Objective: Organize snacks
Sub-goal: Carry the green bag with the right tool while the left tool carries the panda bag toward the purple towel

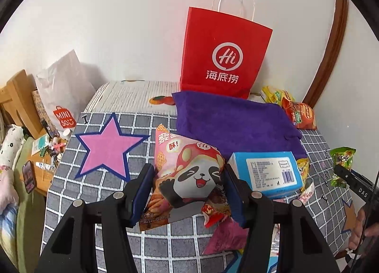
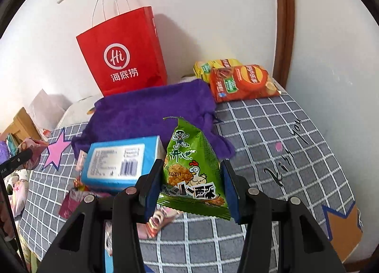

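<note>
My left gripper (image 1: 187,180) is shut on a pink panda snack bag (image 1: 187,168), held up above the checked bedcover (image 1: 99,192). My right gripper (image 2: 191,182) is shut on a green snack bag with a chicken on it (image 2: 189,168), also lifted off the cover; that green bag (image 1: 342,161) shows at the right edge of the left wrist view. A blue box (image 1: 267,173) (image 2: 120,161) lies on small loose packets. A red paper bag (image 1: 222,52) (image 2: 123,54) stands at the wall behind a purple towel (image 1: 234,121) (image 2: 151,111).
An orange chip bag (image 2: 241,80) (image 1: 300,114) and a yellow one (image 2: 213,65) lie at the far right by the wall. A white shopping bag (image 1: 64,92) and a cluttered low table (image 1: 45,154) stand left of the bed. A wooden frame (image 2: 281,24) runs up the wall.
</note>
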A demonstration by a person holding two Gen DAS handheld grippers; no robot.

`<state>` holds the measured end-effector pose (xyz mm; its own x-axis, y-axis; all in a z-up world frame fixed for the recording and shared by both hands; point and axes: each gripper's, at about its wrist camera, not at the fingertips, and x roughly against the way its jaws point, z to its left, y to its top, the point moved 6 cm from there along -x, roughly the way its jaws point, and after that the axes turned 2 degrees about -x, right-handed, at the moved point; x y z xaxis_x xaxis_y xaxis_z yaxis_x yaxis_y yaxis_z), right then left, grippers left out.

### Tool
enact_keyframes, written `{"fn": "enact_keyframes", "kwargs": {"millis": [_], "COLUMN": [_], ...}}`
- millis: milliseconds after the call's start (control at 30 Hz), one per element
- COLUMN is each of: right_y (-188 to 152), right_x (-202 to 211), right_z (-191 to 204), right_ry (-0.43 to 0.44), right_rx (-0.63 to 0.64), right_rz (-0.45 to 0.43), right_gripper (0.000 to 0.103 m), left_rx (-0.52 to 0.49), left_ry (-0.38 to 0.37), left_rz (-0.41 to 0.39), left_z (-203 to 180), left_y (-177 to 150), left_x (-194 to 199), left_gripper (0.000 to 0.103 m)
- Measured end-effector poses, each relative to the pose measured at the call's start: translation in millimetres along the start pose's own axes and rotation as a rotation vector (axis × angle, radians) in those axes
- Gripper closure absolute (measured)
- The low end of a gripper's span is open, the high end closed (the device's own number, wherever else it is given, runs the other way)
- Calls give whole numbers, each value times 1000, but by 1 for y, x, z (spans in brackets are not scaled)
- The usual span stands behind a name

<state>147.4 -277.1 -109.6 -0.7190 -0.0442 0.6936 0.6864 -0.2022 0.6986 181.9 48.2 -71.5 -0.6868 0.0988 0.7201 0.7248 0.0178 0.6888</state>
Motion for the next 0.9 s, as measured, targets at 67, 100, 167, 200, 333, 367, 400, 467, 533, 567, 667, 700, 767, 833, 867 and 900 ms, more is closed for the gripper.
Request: {"fn": "enact_keyframes", "kwargs": {"millis": [67, 100, 167, 200, 333, 367, 400, 467, 533, 567, 667, 700, 767, 833, 867, 900], "right_y": [7, 9, 16, 18, 28, 30, 32, 36, 40, 42, 49, 50, 56, 60, 63, 65], "right_x": [-7, -9, -16, -20, -35, -38, -41, -48, -55, -59, -71, -74, -82, -89, -93, -96], "right_z": [4, 5, 9, 10, 18, 19, 20, 23, 25, 25, 26, 26, 26, 26, 26, 26], "right_ry": [9, 11, 13, 14, 21, 22, 22, 25, 28, 28, 27, 27, 28, 28, 26, 25], "right_rx": [3, 5, 14, 17, 31, 34, 37, 40, 42, 44, 50, 49, 44, 40, 38, 36], "right_rz": [4, 6, 5, 6, 18, 19, 21, 24, 26, 30, 34, 35, 36, 38, 40, 41], "right_gripper": [55, 55, 55, 55, 55, 55, 55, 55, 55, 55, 55, 55, 55, 55, 55, 55], "left_rx": [0, -1, -4, -6, -11, -11, -11, -13, -19, -21, -29, -34, -42, -48, -50, -52], "left_ry": [2, 2, 4, 5, 2, 1, 1, 0, -3, -2, -4, -5, -7, -11, -14, -17], "left_rz": [-3, -4, -8, -8, 4, 7, 9, 16, 23, 26, 34, 37, 41, 46, 49, 51], "left_z": [0, 0, -1, -2, -4, -5, -5, -6, -9, -10, -14, -15, -18, -20, -21, -23], "left_y": [6, 8, 11, 13, 17, 18, 19, 23, 27, 29, 36, 38, 41, 45, 47, 50], "left_x": [-2, -4, -7, -9, -23, -26, -29, -37, -46, -50, -63, -67, -75, -84, -88, -92], "left_gripper": [47, 47, 47, 47, 47, 47, 47, 47, 47, 47, 47, 47, 47, 47, 47, 47]}}
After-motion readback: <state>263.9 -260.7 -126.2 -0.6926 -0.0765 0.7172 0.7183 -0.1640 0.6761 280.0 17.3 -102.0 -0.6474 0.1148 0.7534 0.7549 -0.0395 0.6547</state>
